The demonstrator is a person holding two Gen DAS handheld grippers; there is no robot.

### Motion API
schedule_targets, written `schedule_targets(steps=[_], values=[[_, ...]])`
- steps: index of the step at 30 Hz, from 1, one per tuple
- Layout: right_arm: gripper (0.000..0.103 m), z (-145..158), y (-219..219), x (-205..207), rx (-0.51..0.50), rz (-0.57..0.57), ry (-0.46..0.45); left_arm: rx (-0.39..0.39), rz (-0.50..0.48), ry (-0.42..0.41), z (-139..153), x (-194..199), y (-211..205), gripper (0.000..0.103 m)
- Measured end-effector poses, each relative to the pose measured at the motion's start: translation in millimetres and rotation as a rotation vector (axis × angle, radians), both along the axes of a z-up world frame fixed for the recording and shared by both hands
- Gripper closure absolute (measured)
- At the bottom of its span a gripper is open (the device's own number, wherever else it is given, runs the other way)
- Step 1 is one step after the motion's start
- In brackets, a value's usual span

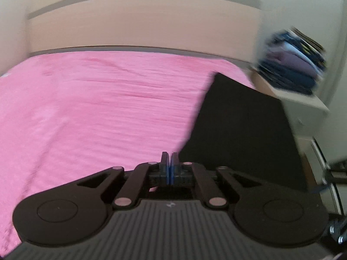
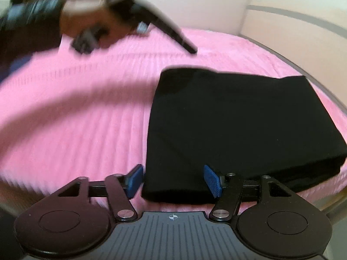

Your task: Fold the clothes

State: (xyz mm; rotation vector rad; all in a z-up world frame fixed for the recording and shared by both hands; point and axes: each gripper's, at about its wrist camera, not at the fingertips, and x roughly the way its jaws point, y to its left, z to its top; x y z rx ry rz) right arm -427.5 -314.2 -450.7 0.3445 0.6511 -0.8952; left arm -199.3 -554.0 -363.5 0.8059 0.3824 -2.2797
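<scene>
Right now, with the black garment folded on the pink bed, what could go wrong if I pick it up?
1. The right gripper is open around only the near corner of the folded black garment; lifting from there could spill the folds.
2. The left gripper is shut, empty and off the cloth, so the far side likely gets no support.

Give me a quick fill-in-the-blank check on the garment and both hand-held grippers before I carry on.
1. The folded garment is ____ in colour.
2. It lies on a ____ bedspread.
3. The left hand-held gripper has its jaws ____.
4. The right hand-held gripper has its jaws ____, straddling the garment's near corner.

Missing words: black; pink; shut; open
</scene>
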Motion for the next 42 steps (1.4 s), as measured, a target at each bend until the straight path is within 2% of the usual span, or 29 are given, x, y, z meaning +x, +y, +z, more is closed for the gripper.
schedule_targets(steps=[2,6,8,10,13,15,18,19,20,23,24,25,27,29,32,34,35,38,40,42], values=[[0.040,18,-7,-12,-0.015,-0.046,-0.085,0.019,-0.064,-0.023,-6,-19,6,0.101],[0.040,27,-44,-19,-0.122,-0.107,-0.010,0.071,-0.114,-0.070,-30,-45,2,0.101],[0.040,9,-74,-26,-0.084,-0.153,0.027,0.090,-0.123,-0.100,-41,-51,-3,0.101],[0.040,-16,-94,-35,0.026,-0.162,0.057,0.101,-0.127,-0.086,-40,-49,-4,0.101],[0.040,-23,-82,-47,-0.009,-0.133,0.053,0.094,-0.091,0.038,-20,-31,-11,0.100],[0.040,-24,-77,-53,-0.015,-0.149,0.036,0.073,-0.046,0.066,-13,-22,-20,0.101],[0.040,-25,-76,-52,-0.025,-0.151,0.034,0.073,-0.048,-0.003,-20,-28,-32,0.099],[0.040,-26,-76,-51,-0.028,-0.151,0.036,0.081,-0.067,-0.034,-26,-34,-33,0.098],[0.040,-26,-76,-50,-0.030,-0.152,0.038,0.087,-0.087,-0.065,-32,-39,-34,0.093],[0.040,-21,-78,-58,-0.037,-0.151,0.029,0.077,-0.127,-0.129,-45,-50,-32,0.090],[0.040,-22,-76,-57,-0.039,-0.151,0.028,0.066,-0.125,-0.140,-48,-52,-33,0.099],[0.040,-22,-75,-57,-0.042,-0.151,0.027,0.042,-0.089,-0.156,-50,-53,-37,0.103],[0.040,-23,-75,-58,-0.043,-0.154,0.024,0.022,-0.003,-0.180,-56,-47,-49,0.103],[0.040,-24,-73,-58,-0.044,-0.156,0.024,0.046,0.044,-0.194,-64,-40,-59,0.103],[0.040,-24,-74,-57,-0.040,-0.157,0.025,0.032,0.091,-0.166,-58,-25,-54,0.103],[0.040,-23,-75,-56,-0.036,-0.161,0.031,-0.006,0.094,-0.126,-41,-14,-36,0.103],[0.040,-23,-75,-55,-0.034,-0.164,0.035,-0.023,0.090,-0.103,-31,-9,-25,0.103],[0.040,-20,-69,-50,-0.036,-0.189,0.056,-0.002,0.014,-0.028,-17,-8,6,0.101],[0.040,-19,-64,-47,-0.042,-0.205,0.071,0.025,-0.047,-0.057,-26,-16,22,0.096],[0.040,-17,-57,-44,-0.052,-0.210,0.091,0.019,-0.037,-0.142,-46,-25,25,0.096]])
